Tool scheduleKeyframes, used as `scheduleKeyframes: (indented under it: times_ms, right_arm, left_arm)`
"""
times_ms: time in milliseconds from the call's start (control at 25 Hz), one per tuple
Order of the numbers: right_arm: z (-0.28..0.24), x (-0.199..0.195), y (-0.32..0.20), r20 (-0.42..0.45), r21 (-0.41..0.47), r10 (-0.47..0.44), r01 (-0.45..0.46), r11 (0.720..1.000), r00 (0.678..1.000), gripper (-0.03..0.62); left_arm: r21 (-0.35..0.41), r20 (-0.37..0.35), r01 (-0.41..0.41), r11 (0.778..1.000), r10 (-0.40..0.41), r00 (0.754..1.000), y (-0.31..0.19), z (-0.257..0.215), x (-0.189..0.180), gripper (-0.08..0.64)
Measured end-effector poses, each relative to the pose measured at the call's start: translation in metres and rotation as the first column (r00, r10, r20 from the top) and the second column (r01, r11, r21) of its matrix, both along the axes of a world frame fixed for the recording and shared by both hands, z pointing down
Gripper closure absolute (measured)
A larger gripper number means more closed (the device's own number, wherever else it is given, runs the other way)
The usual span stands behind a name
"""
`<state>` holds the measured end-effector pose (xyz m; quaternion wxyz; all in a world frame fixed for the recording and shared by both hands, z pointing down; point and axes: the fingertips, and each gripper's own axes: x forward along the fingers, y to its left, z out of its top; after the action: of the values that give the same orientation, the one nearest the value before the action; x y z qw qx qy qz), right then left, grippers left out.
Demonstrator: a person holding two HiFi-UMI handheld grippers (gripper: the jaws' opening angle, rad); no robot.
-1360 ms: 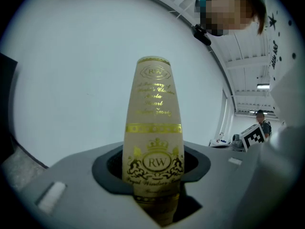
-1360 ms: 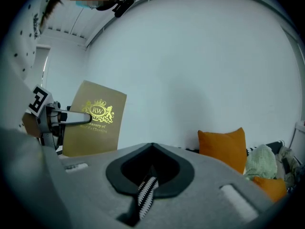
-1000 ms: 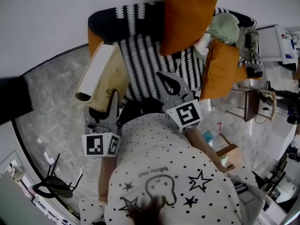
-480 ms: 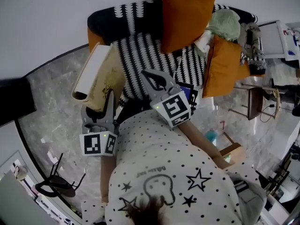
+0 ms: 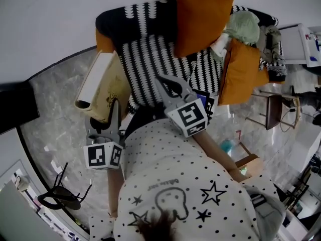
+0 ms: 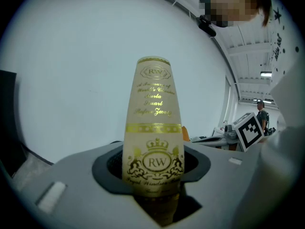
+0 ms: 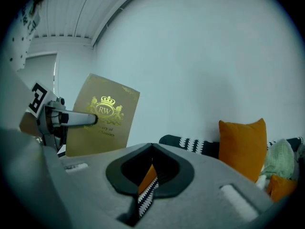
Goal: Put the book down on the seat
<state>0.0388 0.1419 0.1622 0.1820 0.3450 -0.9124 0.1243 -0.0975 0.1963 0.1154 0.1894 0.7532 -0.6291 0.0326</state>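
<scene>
A beige book [image 5: 100, 87] with gold print stands tilted over the left front corner of the black-and-white striped sofa seat [image 5: 150, 67]. My left gripper [image 5: 111, 108] is shut on its lower edge. In the left gripper view the book's spine [image 6: 153, 128] rises straight up from between the jaws. The right gripper view shows its cover [image 7: 102, 116] at the left. My right gripper [image 5: 169, 83] hovers over the seat's front edge, to the right of the book. Its jaws meet at the tip with nothing in them [image 7: 151, 149].
Two orange cushions [image 5: 200, 19] [image 5: 241, 72] and a green plush thing [image 5: 243, 29] lie on the sofa's right side. A small wooden table [image 5: 271, 109] stands at the right. A black frame [image 5: 60, 197] lies on the marble floor [image 5: 55, 114].
My right gripper has shifted a little to the left and lower over the seat's front. The book stays in my left gripper, leaning slightly more to the left.
</scene>
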Motion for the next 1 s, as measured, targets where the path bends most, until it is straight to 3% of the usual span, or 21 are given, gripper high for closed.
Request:
scheduleKeyframes:
  times_ms: [320,680,1000]
  right_arm:
    - [-0.003,0.028,-0.007,-0.012,0.011,0.101,-0.101,0.995,0.995,0.589]
    - [0.004,0.059,-0.008,-0.003,-0.029,0.21,-0.21,0.977,0.978,0.589]
    - [0.015,0.064,0.0,-0.008,-0.054,0.228,-0.228,0.972,0.974,0.589]
  left_arm:
    - [-0.006,-0.054,-0.068,0.998,0.068,0.996,-0.007,0.009,-0.002,0.328]
    - [-0.11,-0.107,-0.15,0.982,0.139,0.985,-0.025,0.043,0.011,0.328]
    - [-0.178,-0.16,-0.194,0.965,0.167,0.973,-0.03,0.082,0.027,0.328]
